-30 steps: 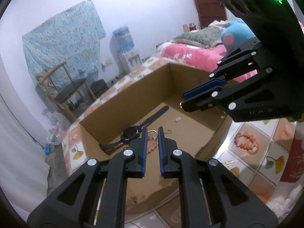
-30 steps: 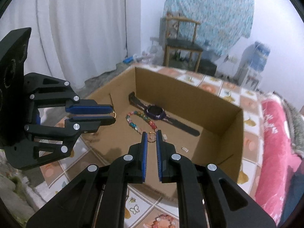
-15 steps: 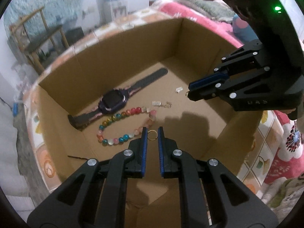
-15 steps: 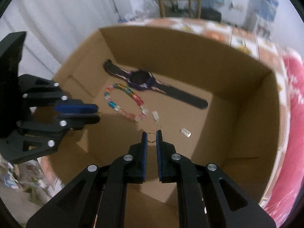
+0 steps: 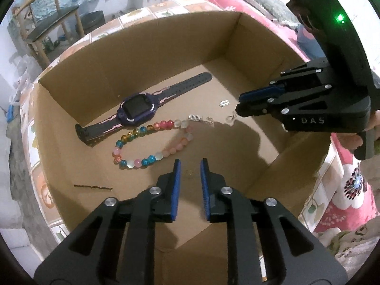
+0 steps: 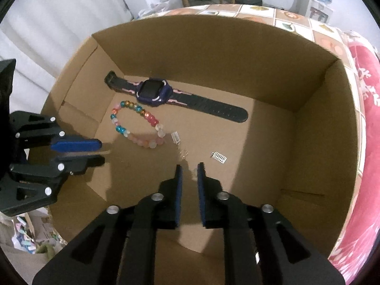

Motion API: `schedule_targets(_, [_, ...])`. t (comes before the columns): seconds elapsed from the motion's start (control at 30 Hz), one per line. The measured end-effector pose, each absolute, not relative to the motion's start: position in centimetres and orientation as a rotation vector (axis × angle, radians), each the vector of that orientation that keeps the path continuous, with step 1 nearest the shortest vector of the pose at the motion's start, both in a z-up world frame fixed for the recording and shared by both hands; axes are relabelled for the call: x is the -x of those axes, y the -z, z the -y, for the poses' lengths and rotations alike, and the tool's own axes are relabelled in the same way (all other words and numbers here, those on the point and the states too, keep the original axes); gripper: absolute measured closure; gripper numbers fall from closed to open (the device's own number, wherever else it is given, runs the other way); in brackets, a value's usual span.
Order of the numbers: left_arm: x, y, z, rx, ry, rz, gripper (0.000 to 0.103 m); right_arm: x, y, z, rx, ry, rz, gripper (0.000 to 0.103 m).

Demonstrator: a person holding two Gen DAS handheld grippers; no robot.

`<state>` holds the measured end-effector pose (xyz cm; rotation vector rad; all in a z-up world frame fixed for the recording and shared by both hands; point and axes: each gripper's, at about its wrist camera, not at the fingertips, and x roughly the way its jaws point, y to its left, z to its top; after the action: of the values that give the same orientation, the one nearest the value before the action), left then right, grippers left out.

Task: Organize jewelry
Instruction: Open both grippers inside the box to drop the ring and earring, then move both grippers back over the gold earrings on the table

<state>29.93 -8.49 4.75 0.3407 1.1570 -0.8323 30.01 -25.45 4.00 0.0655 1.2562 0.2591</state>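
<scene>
Two grippers are hovering inside the cardboard box [image 5: 133, 54] — left gripper [image 5: 189, 166] and right gripper [image 6: 189, 169] both slightly parted, gripping nothing. A small ring [image 5: 230, 118] is dangling near the bead bracelet [image 5: 152, 140], beside the smartwatch [image 5: 139, 108]; judging so, release is underway — withdrawal next.

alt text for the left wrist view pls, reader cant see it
The open left gripper hangs over a cardboard box holding a purple smartwatch, a multicoloured bead bracelet and small silver pieces. The right gripper reaches in from the right, a small earring at its tip.
</scene>
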Motion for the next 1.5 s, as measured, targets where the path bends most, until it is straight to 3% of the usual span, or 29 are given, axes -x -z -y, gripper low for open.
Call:
schedule_targets(0.3, [-29.4,-10.0,5.6,-0.232,0.804,-0.978,0.063,-27.3,-9.6,27.2,-0.095,-0.227,-1.054,0.074])
schedule_targets(0.5, [-27.6,-14.3,1.1,-0.124,0.732,-0.852,0.049,-21.9,-15.6,28.1,-0.075,-0.169,-0.851,0.053])
schedule_targets(0.6, [-25.2,-15.8,-0.9,-0.093,0.698,-0.790,0.042,-18.8,-17.9,27.5,-0.023,-0.136,-0.769,0.037])
schedule_targets(0.73, [-21.4,-16.3,-2.4,-0.087,0.685,-0.731,0.032,-14.8,-19.8,26.6,0.052,-0.077,-0.702,0.015])
schedule_targets(0.83, [-18.5,-15.5,-2.7,-0.101,0.687,-0.708,0.026,-12.6,-19.7,26.2,0.058,-0.081,-0.699,0.007])
schedule_targets(1.07, [-14.9,-9.8,-1.5,-0.102,0.728,-0.808,0.025,-8.8,-15.3,25.7,0.093,0.034,-0.801,0.007])
schedule_targets(1.27, [-13.8,-5.2,1.2,-0.166,0.749,-0.853,0.025,-7.5,-10.8,25.4,-0.036,-0.051,-0.822,0.007])
schedule_targets(1.5, [-12.7,-2.9,4.7,-0.298,0.790,-0.800,0.035,-9.2,-5.0,23.7,-0.080,-0.072,-0.944,0.011])
